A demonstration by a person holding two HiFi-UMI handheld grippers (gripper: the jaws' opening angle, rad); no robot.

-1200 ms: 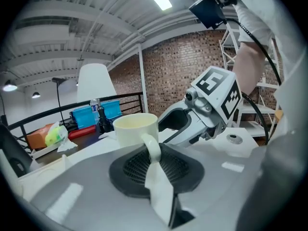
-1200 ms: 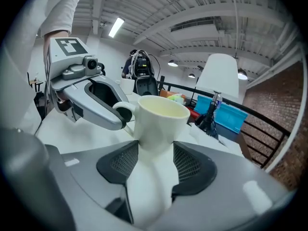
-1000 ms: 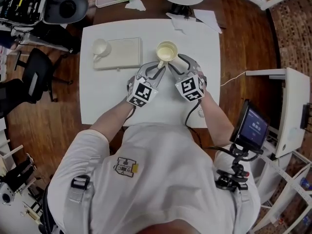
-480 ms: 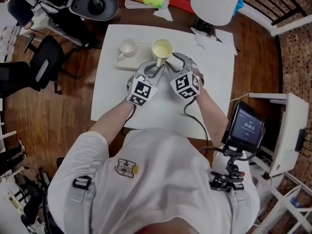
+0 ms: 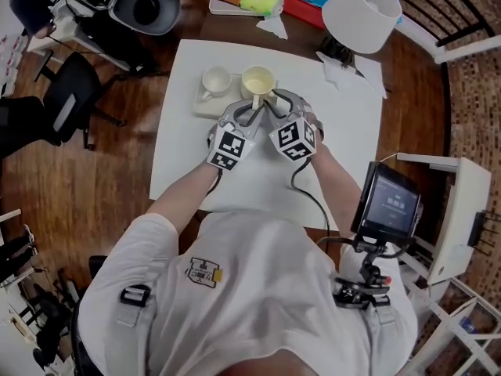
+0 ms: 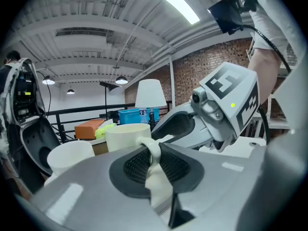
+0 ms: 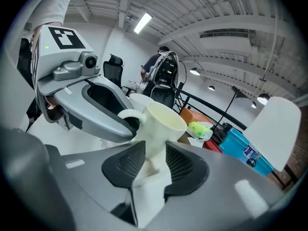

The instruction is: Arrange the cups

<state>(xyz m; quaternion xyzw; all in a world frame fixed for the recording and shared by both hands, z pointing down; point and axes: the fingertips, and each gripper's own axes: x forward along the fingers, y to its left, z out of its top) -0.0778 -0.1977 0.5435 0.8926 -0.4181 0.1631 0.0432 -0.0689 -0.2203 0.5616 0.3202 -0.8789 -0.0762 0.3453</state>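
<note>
A cream cup hangs over the right end of a pale tray, right beside a white cup that stands on the tray. My left gripper is shut on the cream cup's handle, which fills the gap between its pads. In the left gripper view the white cup shows to the left. My right gripper comes in from the right, its jaws closing on the cream cup's lower body, and the pads touch both sides.
The white table stands on a wooden floor. A white lamp rises at its far right corner, with papers, a blue box and an orange item behind. An office chair is at the left and a screen on a stand at the right.
Both grippers carried the cream cup leftwards, from the table's middle to the tray's right end beside the white cup. The right jaws drew in around the cup.
</note>
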